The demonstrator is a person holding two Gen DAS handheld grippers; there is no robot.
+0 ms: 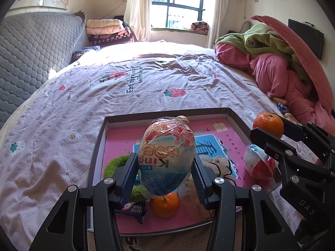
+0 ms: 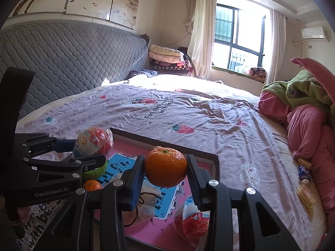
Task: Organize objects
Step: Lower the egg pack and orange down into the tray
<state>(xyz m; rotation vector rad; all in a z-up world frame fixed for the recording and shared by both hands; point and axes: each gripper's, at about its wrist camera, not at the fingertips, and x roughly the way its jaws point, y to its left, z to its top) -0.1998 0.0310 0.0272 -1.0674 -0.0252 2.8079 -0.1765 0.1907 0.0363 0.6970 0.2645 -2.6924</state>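
A shallow pink-floored box point(image 1: 100, 146) point(image 2: 206, 156) lies on the bed. My left gripper point(image 1: 166, 167) is shut on a plastic-wrapped toy egg point(image 1: 167, 154) point(image 2: 94, 141), held over the box. My right gripper point(image 2: 165, 169) is shut on an orange point(image 2: 165, 168) point(image 1: 268, 124) above the box's right side. Inside the box lie a second orange point(image 1: 165, 206) point(image 2: 92, 185), another wrapped egg point(image 1: 259, 164) point(image 2: 191, 222), a green fuzzy ring point(image 1: 114, 165), a small cloth pouch point(image 2: 139, 211) and a blue snack packet point(image 1: 134, 210).
The bed sheet point(image 1: 125, 92) spreads wide beyond the box. Pink and green bedding point(image 1: 272, 62) is heaped at the right, with snack packets point(image 2: 304, 172) at its foot. A grey padded headboard point(image 2: 62, 62) stands at the left, folded blankets point(image 1: 106, 31) behind.
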